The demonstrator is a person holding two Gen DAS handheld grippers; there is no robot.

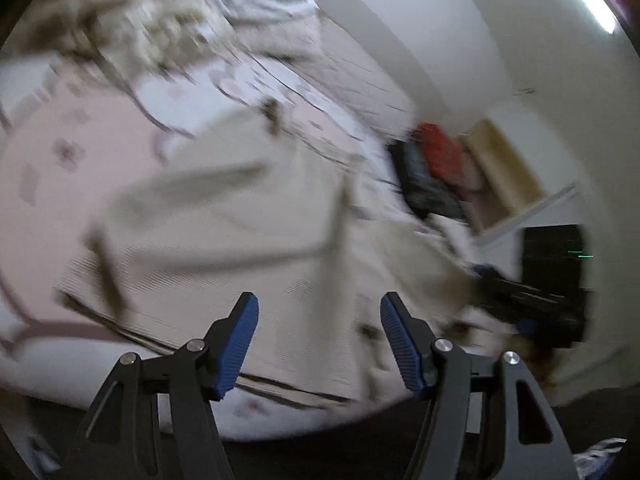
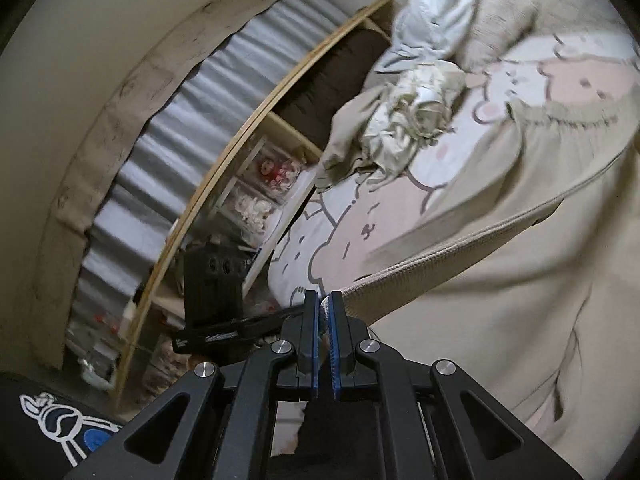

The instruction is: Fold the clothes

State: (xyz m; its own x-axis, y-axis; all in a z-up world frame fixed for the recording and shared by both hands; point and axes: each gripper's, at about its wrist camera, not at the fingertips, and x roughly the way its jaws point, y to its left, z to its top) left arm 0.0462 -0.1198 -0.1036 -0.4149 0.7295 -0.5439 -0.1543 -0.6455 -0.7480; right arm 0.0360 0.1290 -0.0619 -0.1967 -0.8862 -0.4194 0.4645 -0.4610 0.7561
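Left hand-held gripper [image 1: 319, 312] wide apart, gripping nothing, above beige sweater [image 1: 224, 232]. Right hand-held gripper [image 2: 324, 300] clamped on ribbed hem of the beige sweater [image 2: 500, 272], spread over cartoon-print bed sheet [image 2: 360, 224]. Crumpled clothes pile [image 2: 404, 120] at 12 o'clock from right gripper. Left view motion-blurred.

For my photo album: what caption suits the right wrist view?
Right claw shut on the ribbed hem of a beige garment spread over a cartoon-print bedsheet.
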